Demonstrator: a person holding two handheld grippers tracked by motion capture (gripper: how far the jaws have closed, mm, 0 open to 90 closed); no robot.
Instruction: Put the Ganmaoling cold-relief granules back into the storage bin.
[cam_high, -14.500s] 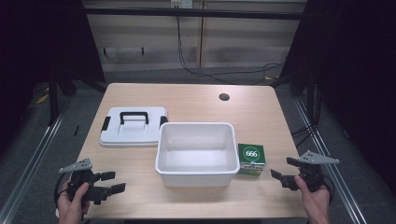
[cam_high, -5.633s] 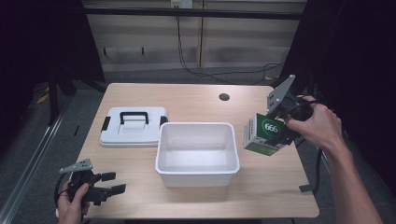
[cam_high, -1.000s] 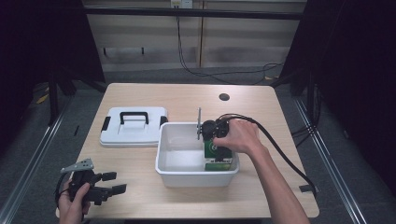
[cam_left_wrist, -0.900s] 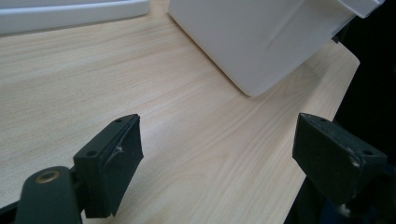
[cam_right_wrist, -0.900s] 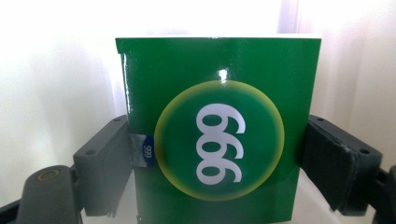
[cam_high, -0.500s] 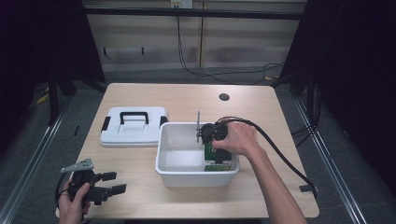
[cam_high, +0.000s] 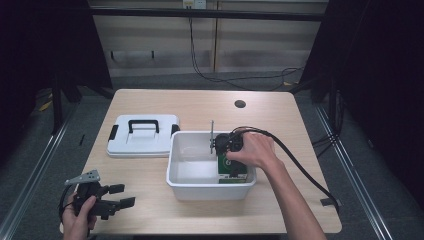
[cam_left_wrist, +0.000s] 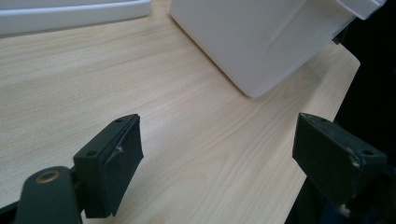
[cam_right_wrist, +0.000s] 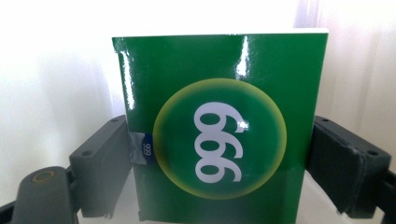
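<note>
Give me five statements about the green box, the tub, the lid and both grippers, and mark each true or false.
1. The green box sits between the right gripper's jaws. True.
2. The green box is outside the white tub, on the table. False: it is inside the tub, at its right end.
3. The left gripper is shut on the lid. False: its jaws are open over bare tabletop.
4. The lid lies flat on the table, left of the tub. True.
5. The lid's handle is green. False: it is black.
</note>
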